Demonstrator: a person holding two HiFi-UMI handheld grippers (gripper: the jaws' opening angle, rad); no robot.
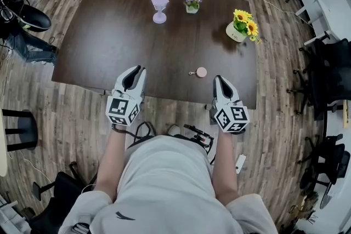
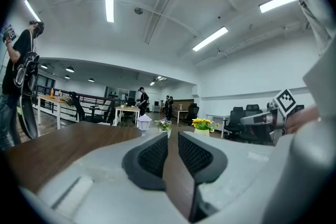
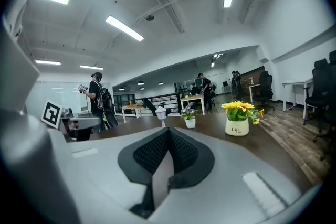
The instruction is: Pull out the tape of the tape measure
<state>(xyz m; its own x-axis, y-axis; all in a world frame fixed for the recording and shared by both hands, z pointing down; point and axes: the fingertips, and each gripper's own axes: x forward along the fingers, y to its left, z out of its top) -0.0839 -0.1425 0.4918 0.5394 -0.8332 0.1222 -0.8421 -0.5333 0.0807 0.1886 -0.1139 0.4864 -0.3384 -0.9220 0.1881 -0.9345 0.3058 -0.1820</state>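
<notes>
The tape measure [image 1: 201, 72] is a small round pink case lying on the dark wooden table [image 1: 109, 35] near its front edge, with a short tab sticking out to its left. It shows in neither gripper view. My left gripper [image 1: 135, 70] [image 2: 173, 137] hovers at the table's front edge, left of the tape measure, its jaws a little apart with nothing between them. My right gripper [image 1: 219, 80] [image 3: 168, 130] is just right of the tape measure and nearer to me, with its pads pressed together and nothing held.
At the back of the table stand a pale pink lamp-shaped ornament [image 1: 159, 8], a small pot of purple flowers [image 1: 192, 3] and a white pot of sunflowers [image 1: 241, 27]. Office chairs [image 1: 329, 63] stand to the right. People stand far off in the room.
</notes>
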